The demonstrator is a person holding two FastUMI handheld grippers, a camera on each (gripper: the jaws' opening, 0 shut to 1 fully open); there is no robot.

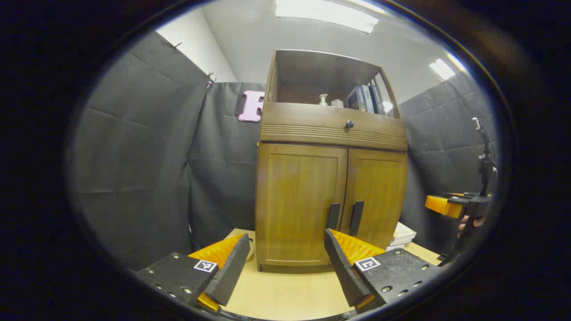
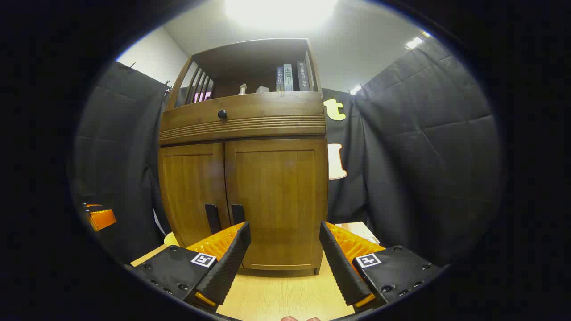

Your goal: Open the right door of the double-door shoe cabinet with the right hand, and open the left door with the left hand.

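A brown wooden shoe cabinet stands on a light table, both doors closed. Its left door and right door each carry a dark vertical handle, the left handle and the right handle side by side at the middle seam. My left gripper is open, a short way in front of the left door. In the right gripper view the right door faces my open right gripper, with the right handle and left handle just left of it. The other gripper shows far right.
The cabinet has a drawer with a round knob and an open shelf holding books and small items. White flat things lie on the table right of the cabinet. Black cloth walls surround the booth.
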